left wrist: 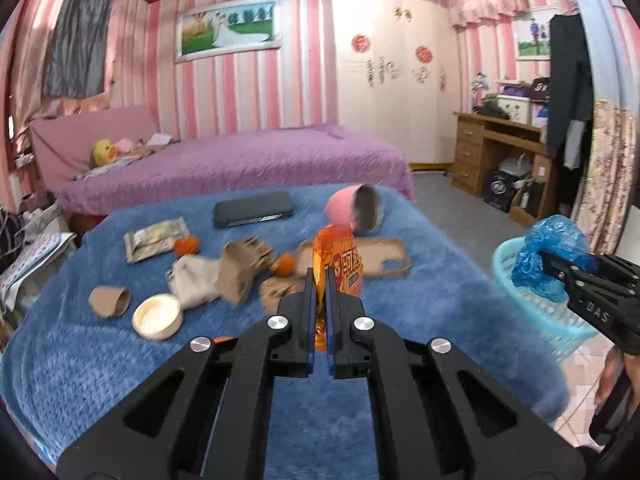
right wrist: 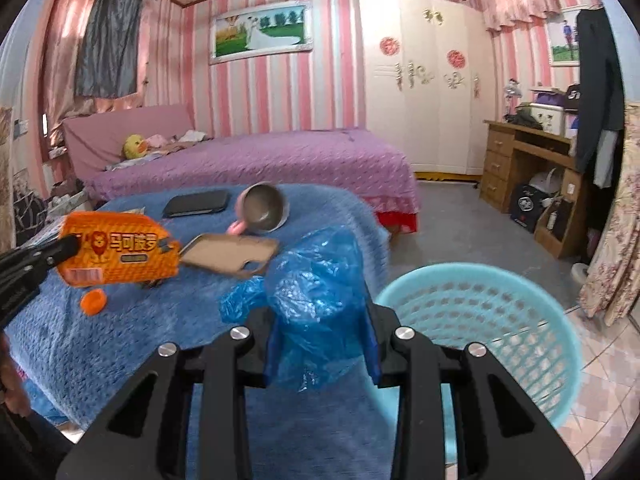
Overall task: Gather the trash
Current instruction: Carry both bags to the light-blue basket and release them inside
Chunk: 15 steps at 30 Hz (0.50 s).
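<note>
My left gripper (left wrist: 318,277) is shut on an orange snack packet (left wrist: 339,258), held upright above the blue blanket (left wrist: 80,360). In the right wrist view the same packet (right wrist: 120,252) hangs at the left from that gripper (right wrist: 66,250). A crumpled blue plastic bag (right wrist: 316,292) covers the fingers of my right gripper (right wrist: 320,320), which is shut on it beside the light blue mesh basket (right wrist: 480,320). The left wrist view shows that bag (left wrist: 552,248) over the basket's (left wrist: 536,316) near rim.
On the blanket lie a crushed paper cup (left wrist: 109,301), a white lid (left wrist: 158,317), a torn paper bag (left wrist: 224,276), a wrapper (left wrist: 154,237), orange peels (left wrist: 187,245), a cardboard tray (right wrist: 232,256), a pink mug (right wrist: 262,208) and a black case (right wrist: 196,203). A purple bed (left wrist: 240,160) stands behind.
</note>
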Each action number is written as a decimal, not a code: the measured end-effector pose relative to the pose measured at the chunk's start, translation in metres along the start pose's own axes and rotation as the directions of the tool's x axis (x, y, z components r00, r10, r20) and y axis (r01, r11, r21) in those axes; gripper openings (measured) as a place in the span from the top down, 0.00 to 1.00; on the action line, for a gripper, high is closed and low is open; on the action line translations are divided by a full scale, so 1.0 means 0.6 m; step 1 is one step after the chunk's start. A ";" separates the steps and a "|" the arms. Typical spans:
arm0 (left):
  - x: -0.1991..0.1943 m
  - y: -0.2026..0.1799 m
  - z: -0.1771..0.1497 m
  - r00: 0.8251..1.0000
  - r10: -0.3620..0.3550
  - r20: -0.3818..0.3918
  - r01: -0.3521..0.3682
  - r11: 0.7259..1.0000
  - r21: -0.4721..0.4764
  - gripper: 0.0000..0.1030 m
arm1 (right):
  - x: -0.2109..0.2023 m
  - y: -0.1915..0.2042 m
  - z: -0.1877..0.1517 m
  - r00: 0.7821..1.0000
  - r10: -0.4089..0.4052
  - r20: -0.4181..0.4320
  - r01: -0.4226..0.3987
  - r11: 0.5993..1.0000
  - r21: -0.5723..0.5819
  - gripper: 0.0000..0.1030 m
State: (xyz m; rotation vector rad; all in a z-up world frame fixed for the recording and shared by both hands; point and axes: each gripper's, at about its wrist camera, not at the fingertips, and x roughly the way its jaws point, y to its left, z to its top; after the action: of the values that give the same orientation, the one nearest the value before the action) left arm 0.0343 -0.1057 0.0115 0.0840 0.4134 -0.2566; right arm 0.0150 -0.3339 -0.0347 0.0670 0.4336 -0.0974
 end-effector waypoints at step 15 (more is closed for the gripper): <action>0.050 -0.223 0.038 0.970 -0.234 -0.070 0.238 0.970 0.054 0.98 | -0.031 -0.215 0.002 0.974 -0.221 -0.058 0.226 0.971 0.083 0.68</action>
State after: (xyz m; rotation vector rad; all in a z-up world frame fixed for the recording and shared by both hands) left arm 0.0345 -0.2445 0.0164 0.1037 0.4792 -0.5025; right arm -0.0152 -0.4608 -0.0315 0.1088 0.4837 -0.3380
